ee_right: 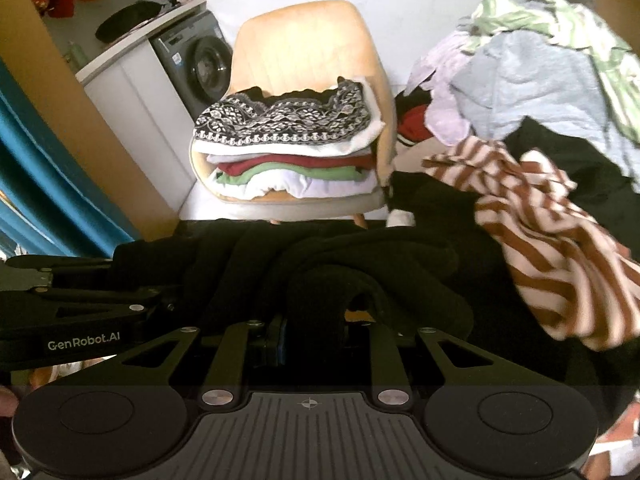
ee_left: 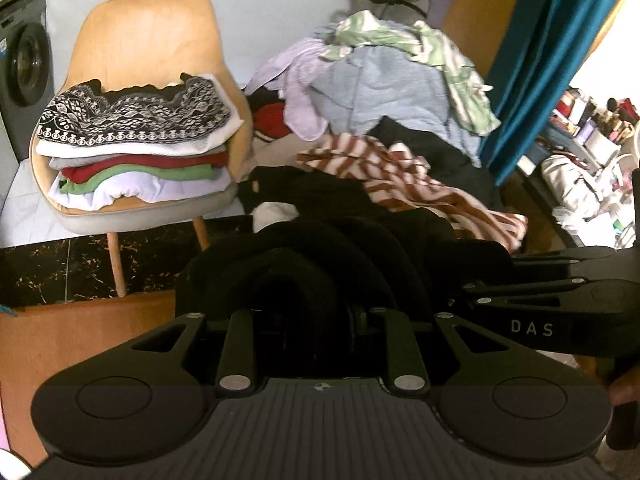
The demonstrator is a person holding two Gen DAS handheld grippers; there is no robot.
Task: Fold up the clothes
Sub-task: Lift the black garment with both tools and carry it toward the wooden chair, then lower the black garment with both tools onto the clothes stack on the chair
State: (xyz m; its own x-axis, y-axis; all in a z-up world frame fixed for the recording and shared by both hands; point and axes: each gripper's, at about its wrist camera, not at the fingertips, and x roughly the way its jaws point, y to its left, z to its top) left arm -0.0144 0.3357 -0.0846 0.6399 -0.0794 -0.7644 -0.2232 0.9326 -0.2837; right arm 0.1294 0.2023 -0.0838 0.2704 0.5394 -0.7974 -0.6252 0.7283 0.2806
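A black garment (ee_left: 320, 240) lies bunched in thick folds over both grippers, which are side by side. My left gripper (ee_left: 316, 304) is shut on it, its fingers buried in the cloth. My right gripper (ee_right: 316, 312) is shut on the same black garment (ee_right: 320, 256), fingertips also hidden. The right gripper's body (ee_left: 540, 300) shows at the right of the left wrist view. A stack of folded clothes (ee_left: 136, 148), topped by a black-and-white patterned piece, sits on a tan chair (ee_left: 148, 40) ahead.
A heap of unfolded clothes (ee_left: 380, 80) lies right of the chair, with a brown-and-white striped garment (ee_left: 400, 176) in front of it. A washing machine (ee_right: 200, 64) stands at the back left. A teal curtain (ee_left: 540, 60) hangs on the right beside cluttered shelves (ee_left: 592, 128).
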